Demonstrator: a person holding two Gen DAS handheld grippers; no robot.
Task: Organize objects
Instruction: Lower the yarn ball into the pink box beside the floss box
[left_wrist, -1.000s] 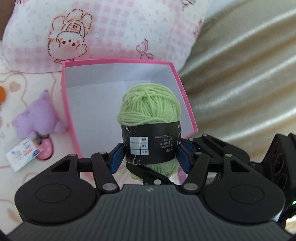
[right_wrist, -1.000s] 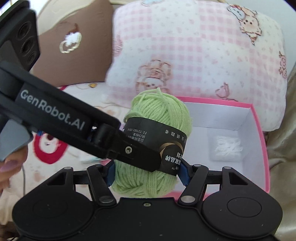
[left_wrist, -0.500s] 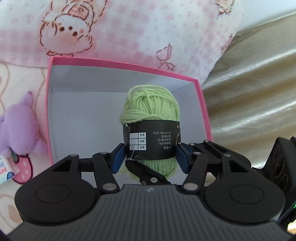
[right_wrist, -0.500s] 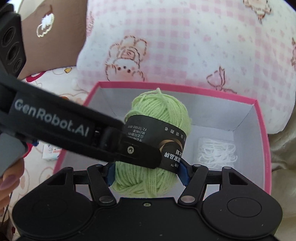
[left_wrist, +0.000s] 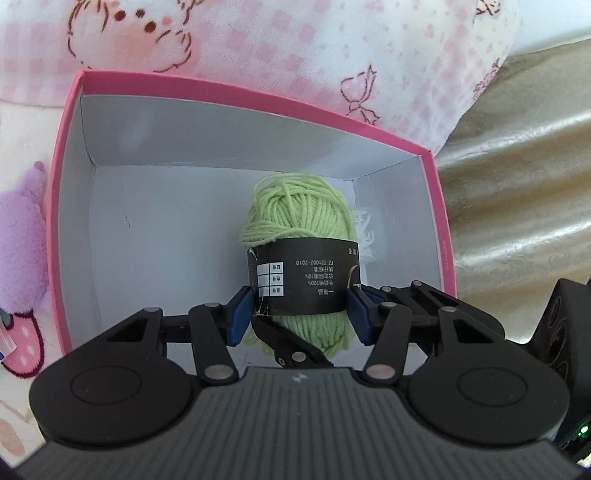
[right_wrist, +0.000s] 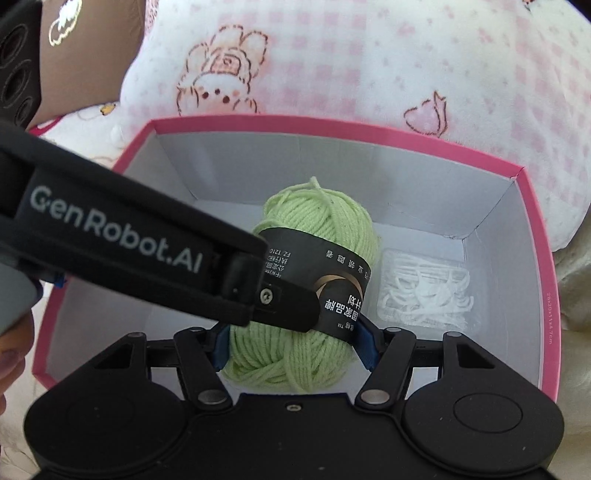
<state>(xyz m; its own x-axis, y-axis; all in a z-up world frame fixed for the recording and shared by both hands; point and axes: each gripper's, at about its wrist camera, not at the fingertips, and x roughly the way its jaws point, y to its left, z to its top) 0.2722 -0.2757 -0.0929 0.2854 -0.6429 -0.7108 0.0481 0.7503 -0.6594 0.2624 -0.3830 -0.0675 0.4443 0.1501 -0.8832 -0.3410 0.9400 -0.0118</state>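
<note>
- Ball of light-green wool yarn with a black paper band (left_wrist: 295, 225): held inside the pink-rimmed, white-lined cardboard box (left_wrist: 255, 96), toward its 3 o'clock side in the left wrist view; whether it touches the box floor cannot be told.
- Left gripper (left_wrist: 300, 308): blue pads flank the black band on both sides and press on it; its jaws are closing on the yarn.
- Right gripper (right_wrist: 293, 345): blue pads clamp the lower green part of the same ball, grasping it.
- Clear packet of white looped pieces (right_wrist: 424, 288): lies on the box floor at 3 o'clock of the yarn, just beside it.
- Pink-and-white checked cushion with cartoon print (right_wrist: 369, 62): at 12 o'clock, behind the box.
- Purple plush toy (left_wrist: 20, 236): outside the box, at 9 o'clock.
</note>
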